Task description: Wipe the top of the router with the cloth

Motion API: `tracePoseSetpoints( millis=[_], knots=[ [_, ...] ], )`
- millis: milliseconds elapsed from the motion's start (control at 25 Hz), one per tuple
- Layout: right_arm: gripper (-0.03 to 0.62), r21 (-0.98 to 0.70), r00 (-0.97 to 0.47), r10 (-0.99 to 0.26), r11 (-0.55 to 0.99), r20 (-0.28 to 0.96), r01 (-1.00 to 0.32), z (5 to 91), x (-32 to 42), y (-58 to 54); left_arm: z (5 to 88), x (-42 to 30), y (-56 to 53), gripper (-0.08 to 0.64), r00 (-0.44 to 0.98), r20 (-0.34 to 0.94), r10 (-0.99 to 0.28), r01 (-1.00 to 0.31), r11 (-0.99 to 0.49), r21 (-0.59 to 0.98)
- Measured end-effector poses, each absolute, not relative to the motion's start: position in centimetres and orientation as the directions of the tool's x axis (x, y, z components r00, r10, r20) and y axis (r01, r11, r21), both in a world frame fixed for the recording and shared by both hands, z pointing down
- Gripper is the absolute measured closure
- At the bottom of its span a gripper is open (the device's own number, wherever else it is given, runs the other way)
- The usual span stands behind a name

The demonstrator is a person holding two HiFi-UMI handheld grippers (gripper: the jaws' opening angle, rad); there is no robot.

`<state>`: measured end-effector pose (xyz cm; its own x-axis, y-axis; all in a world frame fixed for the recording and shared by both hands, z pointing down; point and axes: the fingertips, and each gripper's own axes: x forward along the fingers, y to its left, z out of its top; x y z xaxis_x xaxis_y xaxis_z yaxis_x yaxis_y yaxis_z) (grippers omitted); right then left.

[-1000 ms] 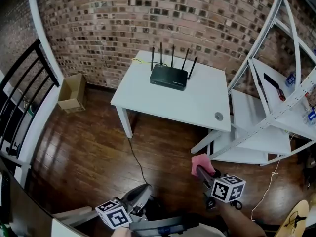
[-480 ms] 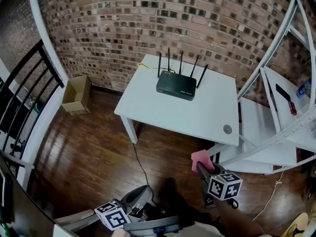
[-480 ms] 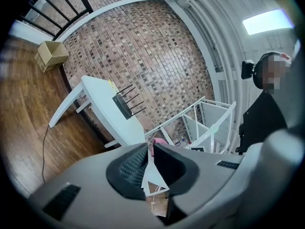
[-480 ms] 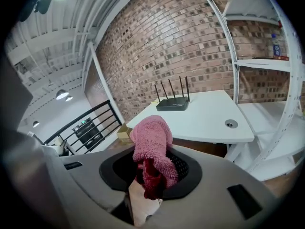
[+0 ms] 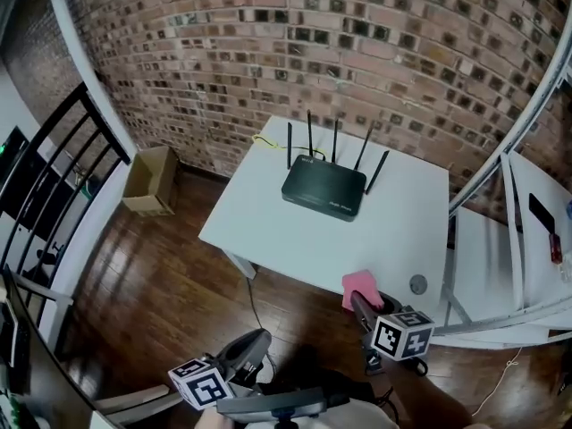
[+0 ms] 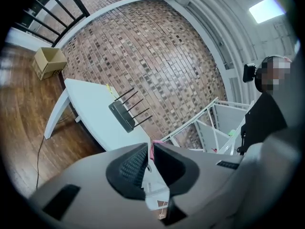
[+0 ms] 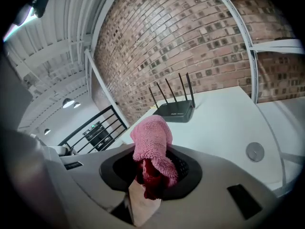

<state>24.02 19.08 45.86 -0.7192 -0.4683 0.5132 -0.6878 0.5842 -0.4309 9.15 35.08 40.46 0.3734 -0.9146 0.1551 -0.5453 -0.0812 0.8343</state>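
A black flat plastic router with thin upright antennas (image 5: 323, 193) is seen lying toward the far side of a white rectangular table (image 5: 268, 239), well apart from both grippers; the print on its front edge is too small to be read. A pink fluffy cloth (image 7: 151, 137) is clamped between the jaws of the right gripper (image 7: 151, 168), its upper end bulging free above the pads while its lower, darker part is buried between them and cannot be made out. In the head view this cloth is held just over the table's near edge, beside a small round silver disc (image 5: 417, 283) whose nature cannot be told. The left gripper (image 6: 148, 161) is held low, off the table, with its jaws pressed nearly together and nothing caught between them; its body is partly cut off at the bottom of the head view. A brown open cardboard box (image 5: 152, 179) is set on the dark wooden floor (image 5: 152, 266) against the brick wall (image 5: 268, 52). A white metal shelving rack (image 5: 527, 239) is cut off at the right edge.
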Motion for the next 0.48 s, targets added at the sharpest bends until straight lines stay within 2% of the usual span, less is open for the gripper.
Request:
tracePoseSetpoints(
  millis=[240,480],
  knots=[
    [0.452,-0.47,-0.715,-0.477,0.542,0.511,-0.697,46.5,24.4,14.0,40.1,8.7,29.4,0.525,0.401,0.184,-0.897,-0.563,-0.083,0.822],
    [0.451,-0.473,-0.684,-0.521,0.494,0.51,-0.729,47.3,22.5,10.6,40.8,4.2,24.4,0.525,0.438,0.191,-0.879,-0.585,-0.117,0.802]
  ],
)
